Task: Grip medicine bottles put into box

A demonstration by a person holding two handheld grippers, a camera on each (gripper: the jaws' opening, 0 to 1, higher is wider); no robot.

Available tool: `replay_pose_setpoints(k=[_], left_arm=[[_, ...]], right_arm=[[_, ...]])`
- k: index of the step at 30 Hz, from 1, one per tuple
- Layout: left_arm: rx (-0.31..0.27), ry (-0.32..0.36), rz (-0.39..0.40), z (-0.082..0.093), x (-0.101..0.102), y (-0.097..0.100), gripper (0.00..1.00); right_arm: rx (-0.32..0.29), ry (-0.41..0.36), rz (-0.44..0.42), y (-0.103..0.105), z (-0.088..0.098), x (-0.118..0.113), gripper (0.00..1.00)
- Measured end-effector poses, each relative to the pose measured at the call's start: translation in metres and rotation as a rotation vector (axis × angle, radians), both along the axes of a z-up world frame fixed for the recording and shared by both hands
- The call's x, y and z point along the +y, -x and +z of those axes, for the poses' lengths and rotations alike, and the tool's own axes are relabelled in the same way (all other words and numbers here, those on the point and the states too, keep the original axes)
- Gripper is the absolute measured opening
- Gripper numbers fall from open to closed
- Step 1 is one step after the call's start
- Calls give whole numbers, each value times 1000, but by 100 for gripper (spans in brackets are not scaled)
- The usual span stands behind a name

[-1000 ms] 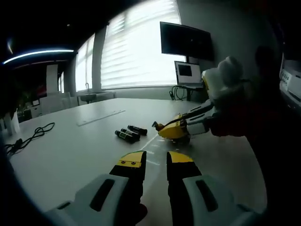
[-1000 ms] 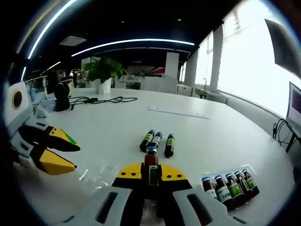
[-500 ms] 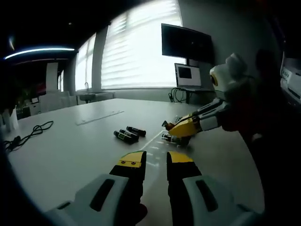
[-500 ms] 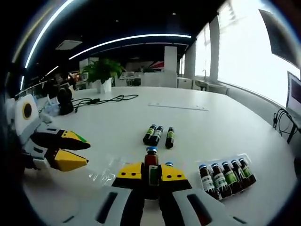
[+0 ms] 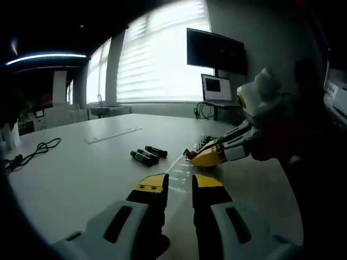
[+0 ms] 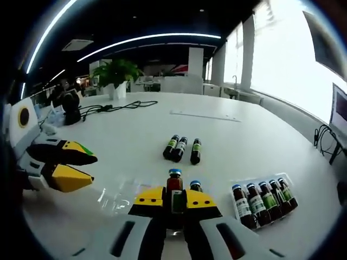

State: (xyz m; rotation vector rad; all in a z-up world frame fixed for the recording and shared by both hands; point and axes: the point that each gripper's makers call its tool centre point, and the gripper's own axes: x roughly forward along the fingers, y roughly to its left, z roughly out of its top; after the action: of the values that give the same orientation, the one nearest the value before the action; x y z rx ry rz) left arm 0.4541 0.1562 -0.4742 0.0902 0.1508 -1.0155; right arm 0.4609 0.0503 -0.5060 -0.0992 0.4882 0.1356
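A small brown medicine bottle (image 6: 174, 190) with a blue cap stands upright between my right gripper's yellow jaws; the right gripper (image 6: 174, 199) is shut on it. Another blue-capped bottle (image 6: 195, 186) stands just right of it. A clear tray (image 6: 286, 180) at the right holds several upright bottles (image 6: 259, 202). Three dark bottles (image 6: 181, 148) lie side by side farther out on the white table. My left gripper (image 5: 180, 183) is open with nothing between its jaws, low over the table. The right gripper (image 5: 209, 157) reaches in from the right, near the tray (image 5: 204, 143).
A crinkled clear plastic piece (image 6: 116, 196) lies between the two grippers. Black cables (image 6: 116, 106), a potted plant (image 6: 115, 73) and a flat strip (image 6: 203, 115) sit farther back. A monitor (image 5: 216, 84), a wall screen (image 5: 214, 50) and bright blinds (image 5: 160, 54) stand behind the table.
The right gripper, still holding its bottle, has dipped lower toward the table beside the tray. The left gripper has stayed where it was, still open.
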Motion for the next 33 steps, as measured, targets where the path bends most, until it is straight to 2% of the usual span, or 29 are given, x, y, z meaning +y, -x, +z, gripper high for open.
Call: replay_pose_setpoints(k=[7,11,13,15,17,18,20,33], left_arm=[[-1,-5,0,-1,-1,0,12],[-6,-9,0,-1,-1,1,12],[-9,-10,4,0,-1,1,12],[-10,-9,6,0,0,1,12],[-12,-12,5,0,-1,1,12],[-13,-14,4,-1,-1,1,12],[-14,-20,0,-2,-2,1,12],[-18,-30,6,-5,-1,-2,12]], right_arm=[[-12,0,9,2,2,-2,10],[-94,-21,34,-2,27,-9,6],[-91,6,78,-3,32,-14,2],[-35,-30,137,3,28,-13,0],[2,-50,231,10,23,-5,0],[16,-61,243,12,21,-4,0],[45,2,272,15,12,-5,1],[57,61,265,13,6,-4,2]])
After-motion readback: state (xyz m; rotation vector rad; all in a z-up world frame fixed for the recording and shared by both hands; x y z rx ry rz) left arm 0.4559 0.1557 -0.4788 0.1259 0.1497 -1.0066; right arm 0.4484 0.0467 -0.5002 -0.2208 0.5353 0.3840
